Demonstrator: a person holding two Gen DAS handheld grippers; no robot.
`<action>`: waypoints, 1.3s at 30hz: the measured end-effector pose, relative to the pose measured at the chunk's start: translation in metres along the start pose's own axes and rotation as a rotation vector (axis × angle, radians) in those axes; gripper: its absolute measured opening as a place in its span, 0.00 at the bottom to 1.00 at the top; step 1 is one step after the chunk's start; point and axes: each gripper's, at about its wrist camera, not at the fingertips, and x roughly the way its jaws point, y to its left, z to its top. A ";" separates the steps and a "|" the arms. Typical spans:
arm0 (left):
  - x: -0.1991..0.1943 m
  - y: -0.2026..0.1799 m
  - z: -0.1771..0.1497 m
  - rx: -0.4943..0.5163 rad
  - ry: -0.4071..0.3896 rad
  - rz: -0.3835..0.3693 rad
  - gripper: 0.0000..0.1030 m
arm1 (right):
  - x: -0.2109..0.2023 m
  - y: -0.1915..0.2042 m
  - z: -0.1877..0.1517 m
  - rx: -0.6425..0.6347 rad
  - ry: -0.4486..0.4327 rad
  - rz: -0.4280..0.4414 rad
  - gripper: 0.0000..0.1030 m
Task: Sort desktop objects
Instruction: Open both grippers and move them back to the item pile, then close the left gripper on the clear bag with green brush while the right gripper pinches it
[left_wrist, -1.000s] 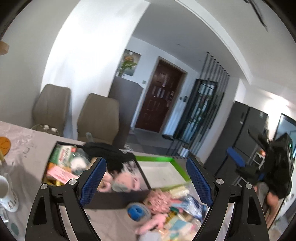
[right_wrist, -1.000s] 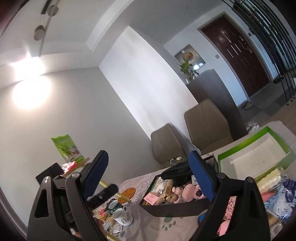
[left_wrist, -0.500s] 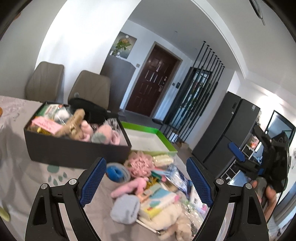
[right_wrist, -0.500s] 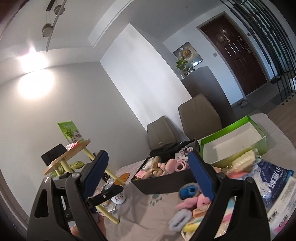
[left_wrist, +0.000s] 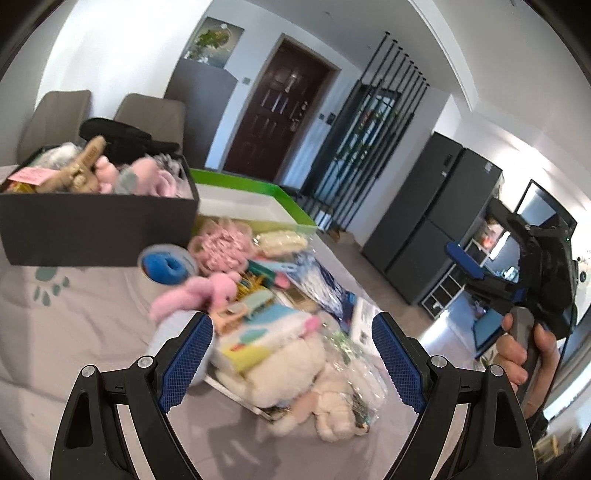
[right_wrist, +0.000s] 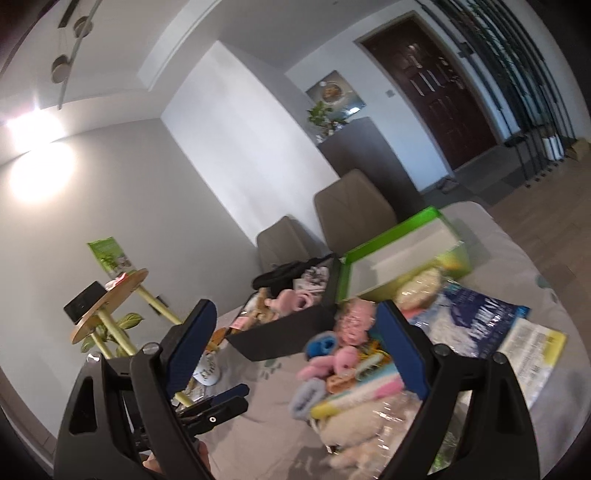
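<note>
counter (left_wrist: 74, 332): matt grey cloth, creased
black box (left_wrist: 96, 229): matt card
green tray (right_wrist: 424, 221): glossy rim
plush (left_wrist: 280, 373): fluffy cream pile under crinkly clear film
tool pads (left_wrist: 186, 363): blue textured rubber
side table (right_wrist: 110, 306): pale wood

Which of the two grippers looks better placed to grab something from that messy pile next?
Probably left. The left gripper hangs open right over the cream plush toy in clear wrapping, while the right gripper sits off beside the table.
</note>
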 end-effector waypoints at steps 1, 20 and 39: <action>0.002 -0.003 -0.001 0.006 0.008 -0.006 0.86 | -0.002 -0.004 -0.001 0.006 0.005 -0.009 0.87; 0.061 -0.060 -0.044 0.104 0.202 -0.061 0.79 | 0.007 -0.082 -0.052 0.057 0.273 -0.118 0.67; 0.097 -0.077 -0.061 0.134 0.319 -0.037 0.78 | 0.038 -0.130 -0.091 0.175 0.494 -0.072 0.69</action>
